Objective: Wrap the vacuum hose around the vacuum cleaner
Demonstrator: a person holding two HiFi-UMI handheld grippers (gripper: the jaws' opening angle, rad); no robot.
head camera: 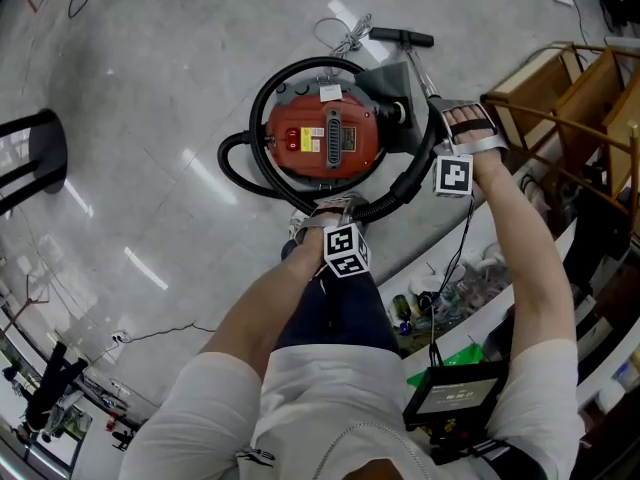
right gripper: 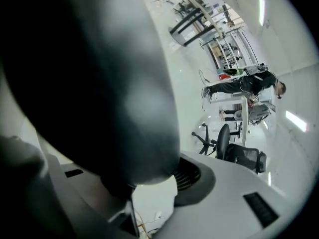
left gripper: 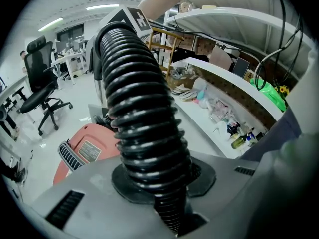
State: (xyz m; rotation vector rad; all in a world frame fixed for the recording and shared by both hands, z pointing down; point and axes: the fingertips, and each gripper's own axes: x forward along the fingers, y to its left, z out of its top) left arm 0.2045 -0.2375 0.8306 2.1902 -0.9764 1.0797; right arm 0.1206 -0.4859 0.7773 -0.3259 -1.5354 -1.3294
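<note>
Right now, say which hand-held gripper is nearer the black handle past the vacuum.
Right. The right hand-held gripper holds the hose end short of the black handle; the left hand-held gripper grips the hose on the vacuum's near side.

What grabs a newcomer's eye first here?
The red vacuum cleaner sits mid-floor in the head view, its black ribbed hose looped round it. The left gripper clamps the hose at the near side, the right gripper at the right, by the cluttered white desk.
</note>
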